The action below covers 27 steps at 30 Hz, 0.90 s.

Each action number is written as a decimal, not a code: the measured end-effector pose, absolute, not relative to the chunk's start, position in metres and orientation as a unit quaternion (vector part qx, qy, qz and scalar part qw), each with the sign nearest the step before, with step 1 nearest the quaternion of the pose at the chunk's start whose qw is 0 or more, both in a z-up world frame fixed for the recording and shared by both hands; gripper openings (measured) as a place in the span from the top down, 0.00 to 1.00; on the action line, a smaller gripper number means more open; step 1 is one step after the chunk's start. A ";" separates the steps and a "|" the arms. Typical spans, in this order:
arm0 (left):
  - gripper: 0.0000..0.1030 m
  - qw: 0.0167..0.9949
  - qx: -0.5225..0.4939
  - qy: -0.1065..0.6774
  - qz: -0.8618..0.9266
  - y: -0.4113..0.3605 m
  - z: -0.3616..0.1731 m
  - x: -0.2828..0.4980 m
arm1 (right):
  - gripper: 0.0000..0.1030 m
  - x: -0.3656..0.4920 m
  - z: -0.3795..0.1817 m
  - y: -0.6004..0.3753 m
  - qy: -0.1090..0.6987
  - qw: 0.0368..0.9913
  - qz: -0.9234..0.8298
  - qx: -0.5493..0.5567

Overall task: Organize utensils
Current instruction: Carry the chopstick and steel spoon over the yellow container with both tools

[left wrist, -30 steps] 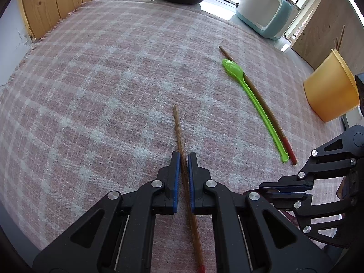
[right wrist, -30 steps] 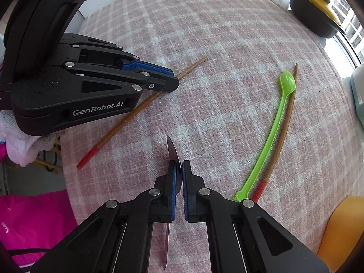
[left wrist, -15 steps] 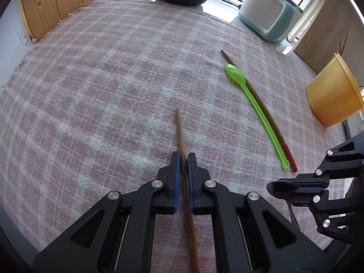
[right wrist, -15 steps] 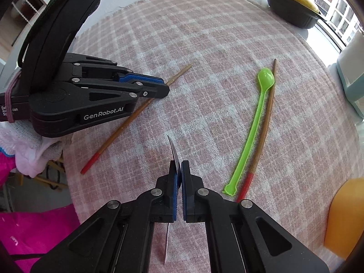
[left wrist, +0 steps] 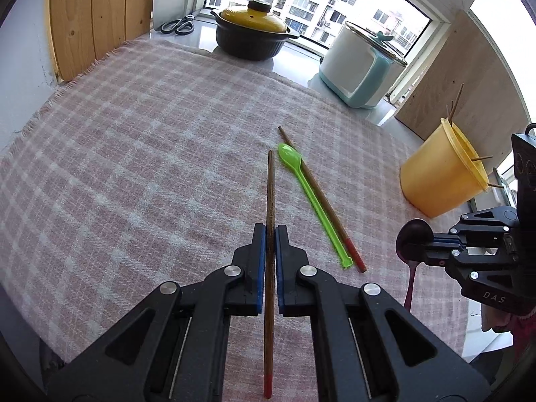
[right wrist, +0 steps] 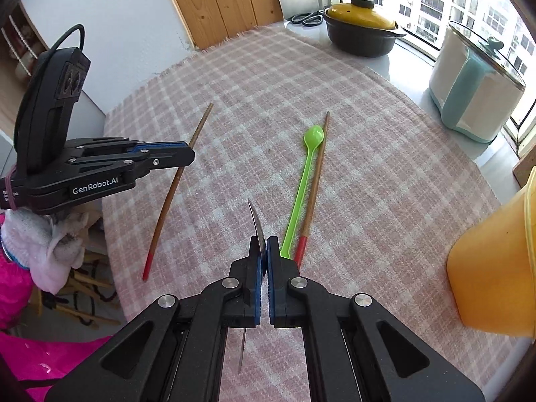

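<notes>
Above the near edge of the checked cloth [left wrist: 140,174], the left gripper [left wrist: 270,231] is clamped on a red-tipped chopstick [left wrist: 270,201], lifted clear of the cloth. Beside it, toward the near right corner, the right gripper [right wrist: 263,248] is closed on a dark spoon [right wrist: 256,222]. Mid-cloth, a green spoon [left wrist: 310,194] lies touching a second chopstick [left wrist: 321,197]. At the right edge stands a yellow cup [left wrist: 439,177] holding sticks. On the counter beyond the far edge sit a lidded pot [left wrist: 251,30] and scissors [left wrist: 177,26].
</notes>
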<state>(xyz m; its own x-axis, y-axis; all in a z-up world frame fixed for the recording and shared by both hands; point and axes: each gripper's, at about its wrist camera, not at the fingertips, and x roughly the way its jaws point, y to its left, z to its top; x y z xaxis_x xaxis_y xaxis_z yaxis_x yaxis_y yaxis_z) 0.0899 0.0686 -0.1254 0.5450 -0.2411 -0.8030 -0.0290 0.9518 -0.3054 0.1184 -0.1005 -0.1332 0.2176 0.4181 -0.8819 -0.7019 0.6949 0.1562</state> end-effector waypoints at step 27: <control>0.97 0.916 -0.124 0.375 -0.074 -0.011 -0.025 0.083 | 0.99 0.144 -0.026 -0.204 0.406 0.835 0.360 -0.090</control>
